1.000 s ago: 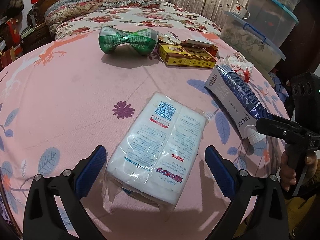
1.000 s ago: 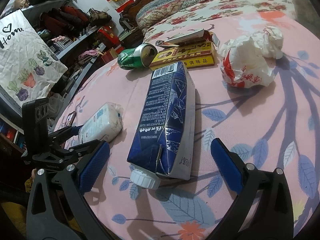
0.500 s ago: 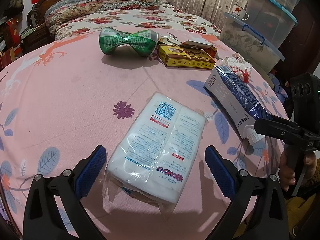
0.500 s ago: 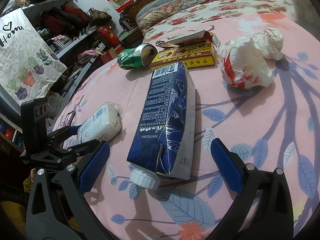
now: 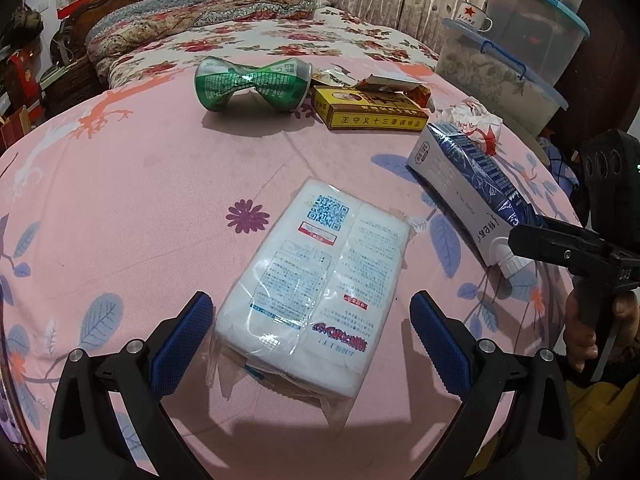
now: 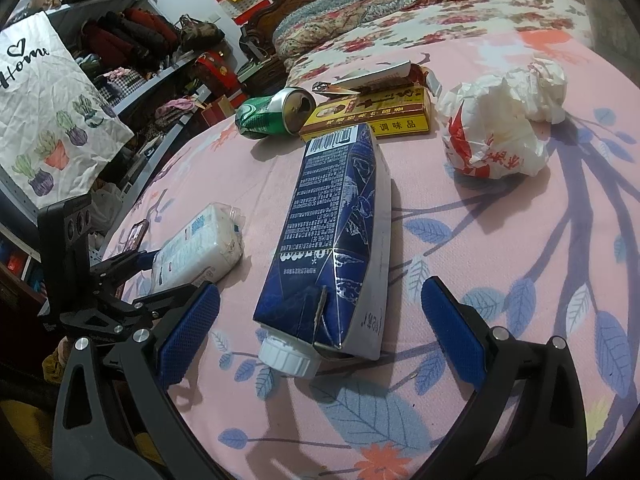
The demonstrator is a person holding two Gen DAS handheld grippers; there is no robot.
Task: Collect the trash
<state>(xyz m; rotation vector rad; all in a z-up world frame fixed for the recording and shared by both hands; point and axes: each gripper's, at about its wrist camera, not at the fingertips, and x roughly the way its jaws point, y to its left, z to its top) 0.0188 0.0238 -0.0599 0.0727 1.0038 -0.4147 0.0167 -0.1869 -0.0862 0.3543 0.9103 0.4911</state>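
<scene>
Indoor light is falling evenly from above; both views are staying sharp centrally. Fisheye bending is curving the pink tablecloth [image 5: 120, 200] and darkening corners. Glare is streaking the tissue pack [image 5: 316, 280] wrapper; the milk carton [image 6: 336, 240] is casting a soft near shadow.

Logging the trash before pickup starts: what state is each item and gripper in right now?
left gripper: open, astride the tissue pack
right gripper: open, astride the carton
tissue pack: flat, wrapper torn open
carton: on its side, cap on
can: crushed, lying down
yellow box: flat, closed
wrapper: crumpled
</scene>
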